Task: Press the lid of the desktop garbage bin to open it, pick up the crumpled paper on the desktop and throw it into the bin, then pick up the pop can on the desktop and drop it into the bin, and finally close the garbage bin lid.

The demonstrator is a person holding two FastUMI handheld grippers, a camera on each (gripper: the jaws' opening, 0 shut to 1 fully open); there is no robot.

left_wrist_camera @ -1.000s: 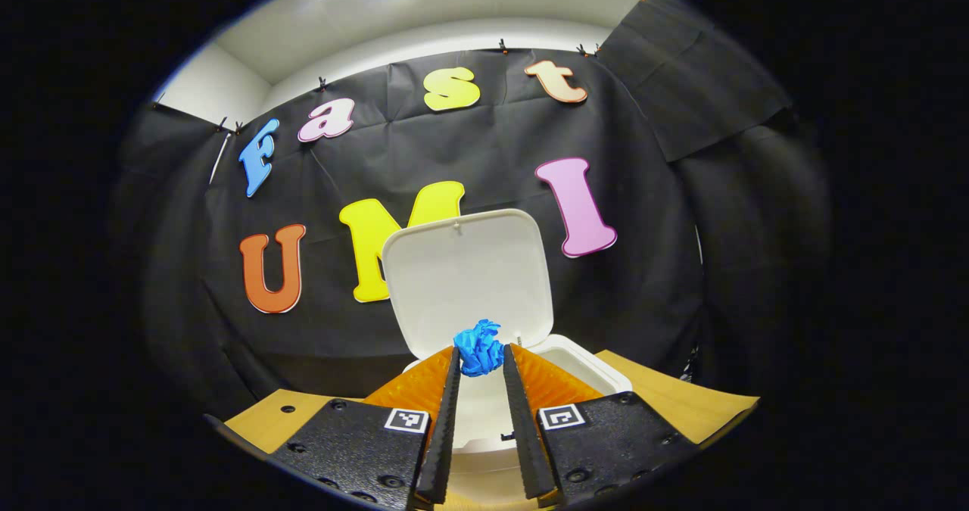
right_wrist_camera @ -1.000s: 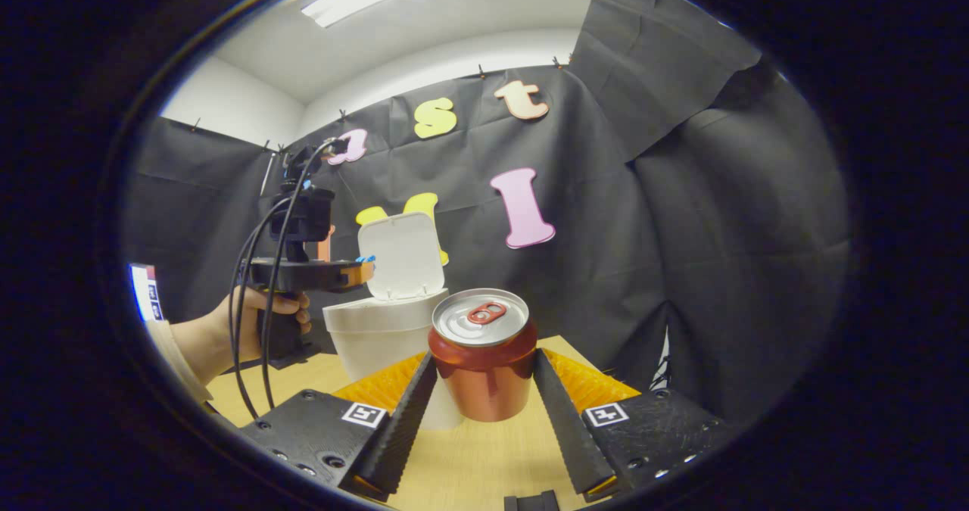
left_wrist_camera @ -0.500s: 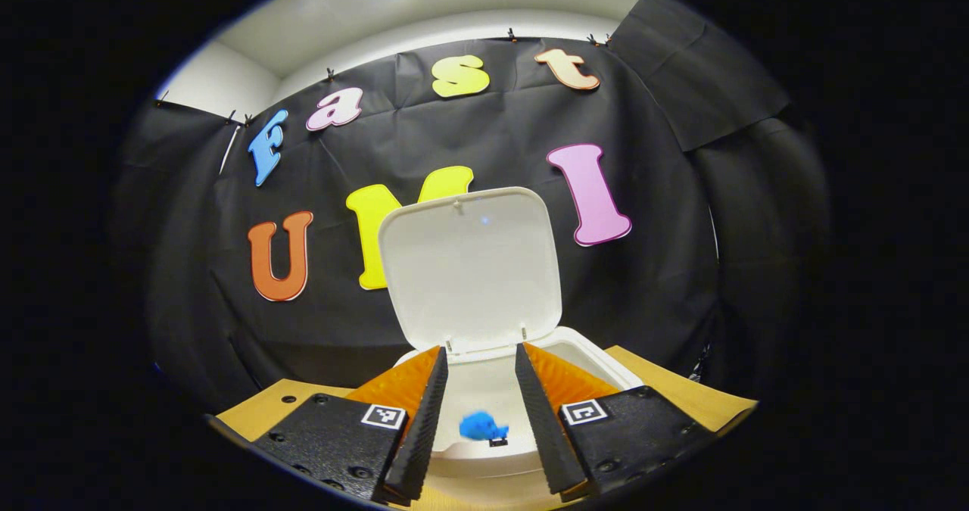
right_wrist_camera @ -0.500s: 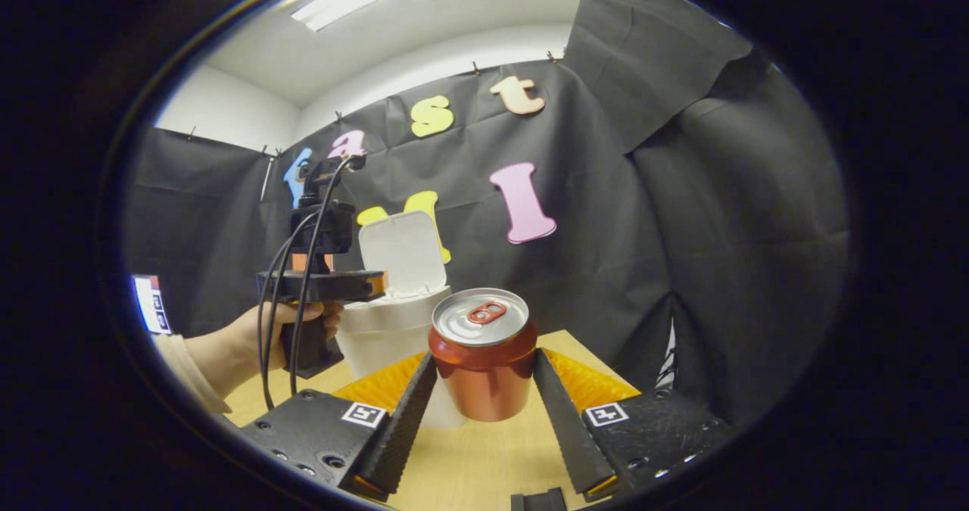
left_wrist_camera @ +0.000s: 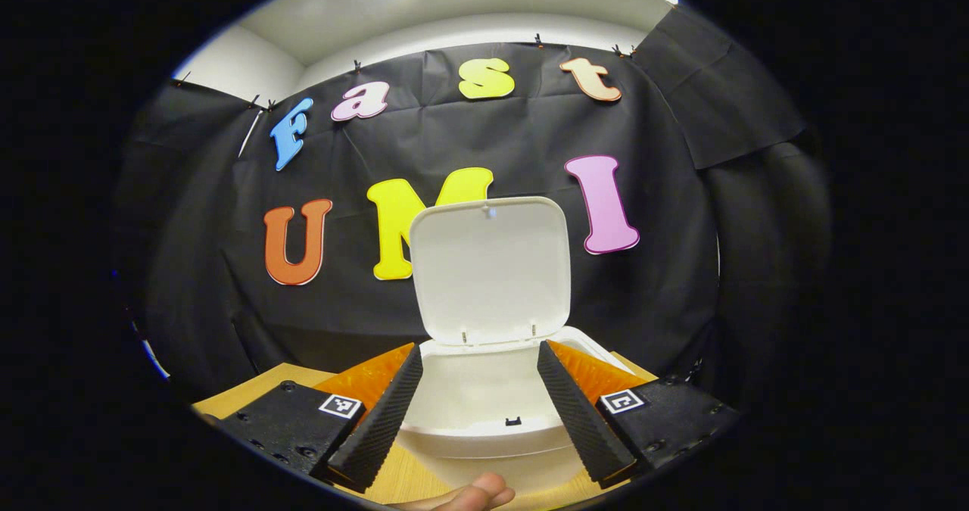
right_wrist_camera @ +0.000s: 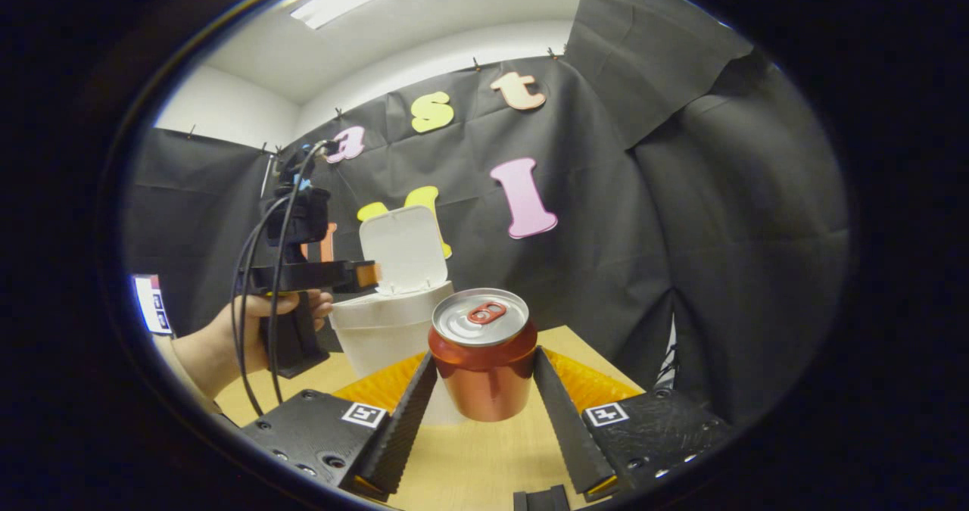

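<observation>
Red pop can (right_wrist_camera: 483, 367), white bin (right_wrist_camera: 387, 325)

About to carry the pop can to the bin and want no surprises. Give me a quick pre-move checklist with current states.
1. Bin lid up: ok.
2. Right tool shut on the pop can: ok, both fingers press its sides.
3. Can upright: ok.
4. Left tool open, holding nothing: ok.
5. Left tool clear of the bin mouth: not ok, it hangs beside the opening.
6. Crumpled paper inside bin: cannot tell.
</observation>
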